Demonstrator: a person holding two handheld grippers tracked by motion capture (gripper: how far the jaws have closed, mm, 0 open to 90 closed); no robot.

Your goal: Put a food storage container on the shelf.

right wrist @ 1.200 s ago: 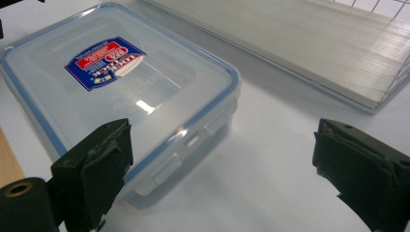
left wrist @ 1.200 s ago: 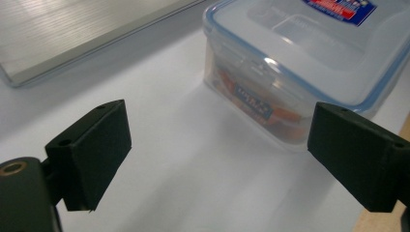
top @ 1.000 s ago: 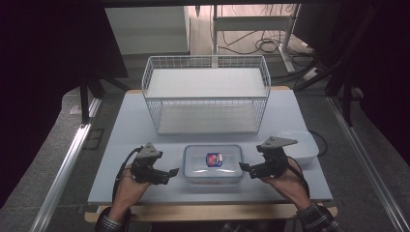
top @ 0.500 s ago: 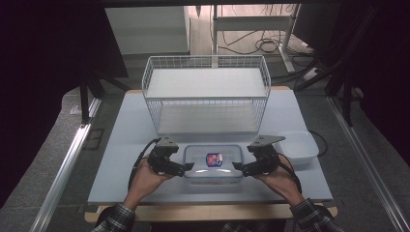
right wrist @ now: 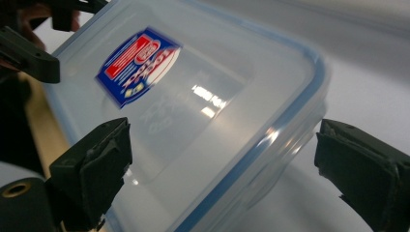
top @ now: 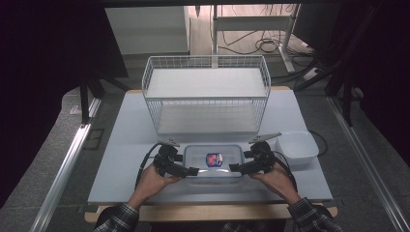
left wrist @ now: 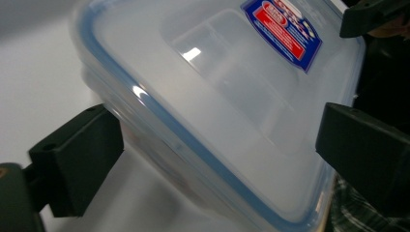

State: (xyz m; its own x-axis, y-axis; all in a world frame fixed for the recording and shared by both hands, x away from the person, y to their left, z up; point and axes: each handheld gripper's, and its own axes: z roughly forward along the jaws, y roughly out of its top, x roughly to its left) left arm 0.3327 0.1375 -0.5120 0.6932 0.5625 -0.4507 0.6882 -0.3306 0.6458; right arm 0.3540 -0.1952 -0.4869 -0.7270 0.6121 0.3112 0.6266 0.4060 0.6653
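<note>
A clear plastic container point(top: 198, 157) with a blue-sealed lid and a red and blue sticker point(top: 213, 158) lies flat near the table's front edge. My left gripper point(top: 191, 170) is at its left end and my right gripper point(top: 235, 169) at its right end. In the left gripper view the container point(left wrist: 208, 96) runs between the wide jaws of my left gripper point(left wrist: 217, 159). In the right gripper view a rounded corner of the container point(right wrist: 208, 72) sits between the jaws of my right gripper point(right wrist: 227, 174). Both pairs of jaws have just been opening and stand open around it.
A white wire basket point(top: 205, 58) stands behind the container at the middle of the pale table point(top: 125, 145). A white tub point(top: 296, 147) sits just right of my right hand. The wooden front edge runs under the person's sleeves.
Both hands have moved inward from the sides toward the container, and the jaws now straddle its two ends. The container has stayed in place.
</note>
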